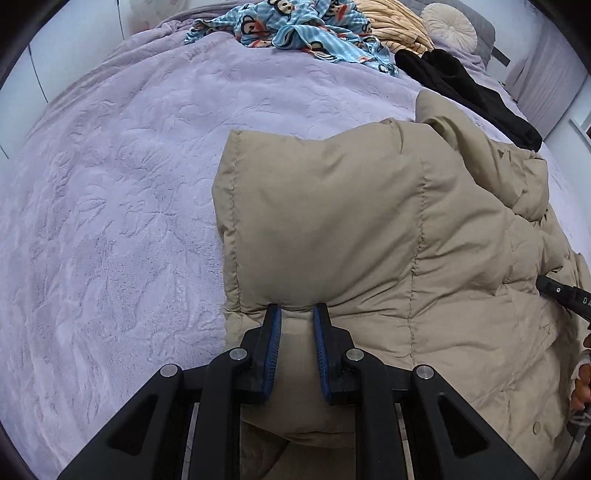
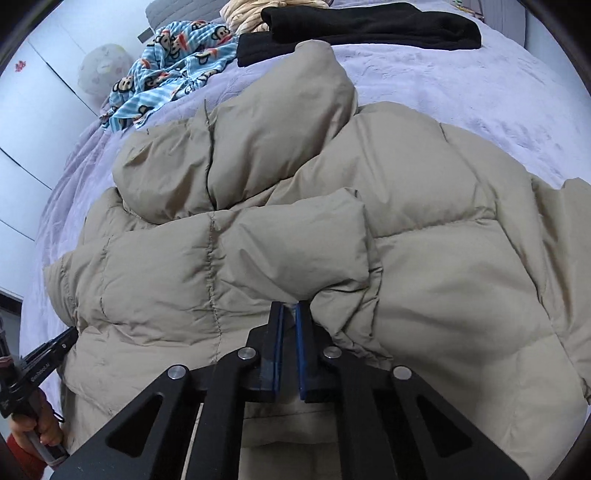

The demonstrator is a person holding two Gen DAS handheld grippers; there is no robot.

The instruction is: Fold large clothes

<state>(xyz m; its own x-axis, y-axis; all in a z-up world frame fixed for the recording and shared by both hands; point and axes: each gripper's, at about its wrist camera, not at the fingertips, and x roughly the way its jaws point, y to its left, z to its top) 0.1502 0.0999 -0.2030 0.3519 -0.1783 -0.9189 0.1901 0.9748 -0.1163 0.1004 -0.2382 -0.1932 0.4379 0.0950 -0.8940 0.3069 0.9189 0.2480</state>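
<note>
Beige puffer jacket (image 1: 369,206) is what we're working on, spread over the lavender fleece blanket (image 1: 110,184) on the bed. In the left wrist view it fills the centre and right of the frame, and in the right wrist view (image 2: 258,240) it takes up pretty much the whole middle.

Our left hand-held gripper (image 1: 296,314) sits at bottom centre of its frame, blue pads (image 1: 274,350) part way apart with a fold of the jacket's padded edge bunched between them, so it's pinching the jacket. Same gripper pokes in at the lower left edge of the right wrist view (image 2: 55,347), touching the jacket's side.

Our right hand-held gripper (image 2: 289,310) is at bottom centre of its own view, pads narrow with only a slim gap, and a thin bit of jacket fabric seems caught between the tips under a puffy folded section. Its tip also shows at the right edge of the left wrist view (image 1: 561,291), resting on the jacket.

Further up the bed: a blue monkey-print garment (image 1: 295,29) at top centre of the left view, a black garment (image 1: 461,85) at upper right beside the jacket's far end, a tan striped blanket (image 1: 391,22) behind, and a round white cushion (image 1: 448,26) at the top right
</note>
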